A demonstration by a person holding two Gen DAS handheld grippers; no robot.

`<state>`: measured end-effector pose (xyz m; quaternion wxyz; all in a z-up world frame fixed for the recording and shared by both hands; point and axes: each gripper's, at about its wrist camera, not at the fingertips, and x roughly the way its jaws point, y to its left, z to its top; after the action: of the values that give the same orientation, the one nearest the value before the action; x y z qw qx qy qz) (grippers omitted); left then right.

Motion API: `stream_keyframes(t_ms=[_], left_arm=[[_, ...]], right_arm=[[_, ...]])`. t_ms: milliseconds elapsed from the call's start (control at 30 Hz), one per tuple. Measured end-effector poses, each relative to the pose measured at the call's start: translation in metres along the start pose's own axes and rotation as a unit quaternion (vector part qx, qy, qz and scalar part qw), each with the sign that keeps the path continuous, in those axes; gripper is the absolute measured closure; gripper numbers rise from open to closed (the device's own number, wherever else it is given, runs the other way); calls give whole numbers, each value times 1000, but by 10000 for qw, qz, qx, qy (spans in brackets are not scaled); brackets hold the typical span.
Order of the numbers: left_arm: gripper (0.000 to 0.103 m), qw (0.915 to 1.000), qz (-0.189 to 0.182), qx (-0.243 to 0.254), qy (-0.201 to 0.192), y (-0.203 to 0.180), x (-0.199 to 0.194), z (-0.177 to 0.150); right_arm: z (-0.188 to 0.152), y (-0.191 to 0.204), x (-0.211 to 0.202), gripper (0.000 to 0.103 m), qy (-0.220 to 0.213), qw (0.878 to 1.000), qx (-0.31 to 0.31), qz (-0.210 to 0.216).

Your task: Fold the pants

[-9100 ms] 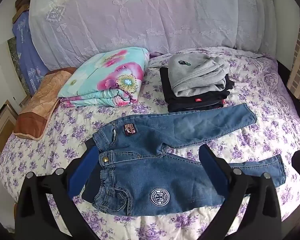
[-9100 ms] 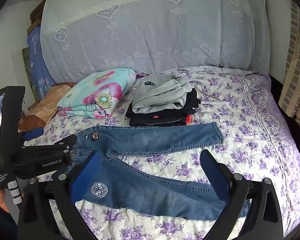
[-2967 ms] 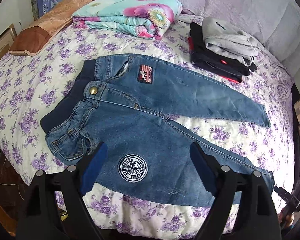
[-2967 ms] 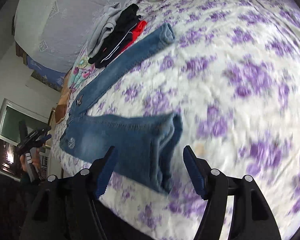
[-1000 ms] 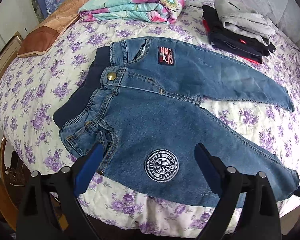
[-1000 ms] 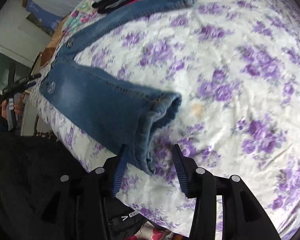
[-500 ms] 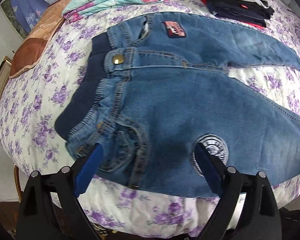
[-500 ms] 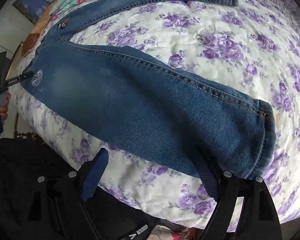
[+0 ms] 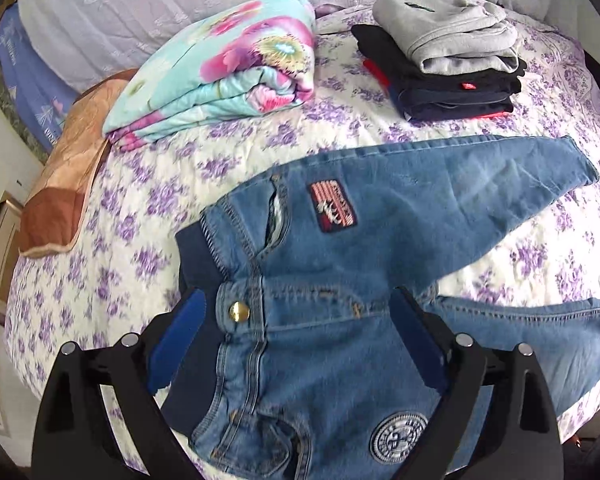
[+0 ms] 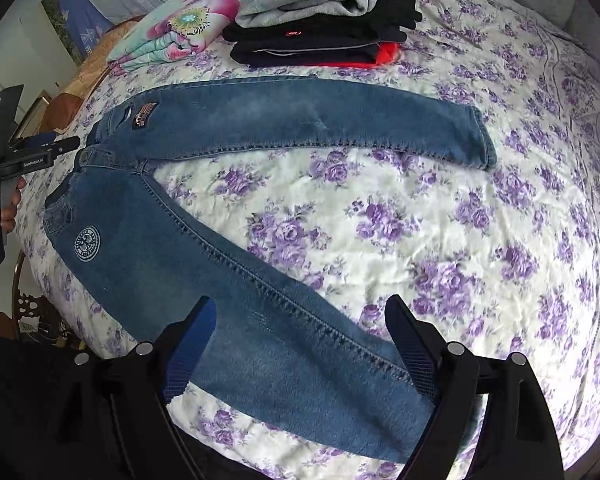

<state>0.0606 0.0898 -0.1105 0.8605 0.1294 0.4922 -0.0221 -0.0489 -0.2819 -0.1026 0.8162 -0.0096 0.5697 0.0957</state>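
- The jeans (image 10: 236, 208) lay flat on the floral bedspread (image 10: 480, 240), legs spread apart.
- The left gripper (image 9: 296, 308) hovered wide open above the waistband.
- The right gripper (image 10: 300, 316) stood wide open over the near leg, gripping nothing.

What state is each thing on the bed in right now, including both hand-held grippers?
Blue denim jeans: unfolded, flat, legs spread apart.
Floral turquoise blanket: folded.
Grey sweatshirt: folded, atop the stack.
Black and red clothes stack: folded.
Left hand-held gripper: open, over the waistband.
Right hand-held gripper: open, over the near leg.
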Motion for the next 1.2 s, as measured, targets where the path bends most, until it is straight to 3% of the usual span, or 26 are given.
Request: stream_keyframes(t_ms=[267, 433, 600, 733, 833, 933, 1000, 1100, 1133, 1200], left_arm=[[12, 9996, 48, 257, 77, -9, 21, 25], [12, 9985, 85, 524, -127, -4, 34, 40], [12, 9960, -714, 480, -246, 19, 53, 61], [12, 9910, -1308, 265, -63, 33, 78, 75], [12, 9862, -1621, 300, 166, 36, 94, 81], [12, 9838, -1703, 439, 346, 38, 107, 87], [12, 9804, -1809, 596, 512, 38, 116, 91], [12, 9762, -1821, 887, 780, 35, 130, 96], [12, 9748, -1811, 982, 858, 34, 134, 96], [12, 9724, -1791, 1114, 993, 32, 142, 98]], right_arm=[[32, -14, 17, 16, 108, 9997, -201, -79], [55, -29, 25, 16, 107, 9987, -494, -115], [89, -57, 30, 16, -60, 9958, -805, -434], [122, -91, 33, 16, -296, 9943, -798, -643], [146, -114, 39, 16, -339, 9925, -960, -679], [167, -132, 51, 17, -179, 9906, -1221, -597], [183, -149, 64, 26, 77, 9937, -1090, -265], [204, -161, 84, 51, 377, 9929, -1129, -21], [210, -164, 91, 64, 507, 9918, -1173, 85], [221, -170, 106, 68, 703, 9893, -1281, -10]])
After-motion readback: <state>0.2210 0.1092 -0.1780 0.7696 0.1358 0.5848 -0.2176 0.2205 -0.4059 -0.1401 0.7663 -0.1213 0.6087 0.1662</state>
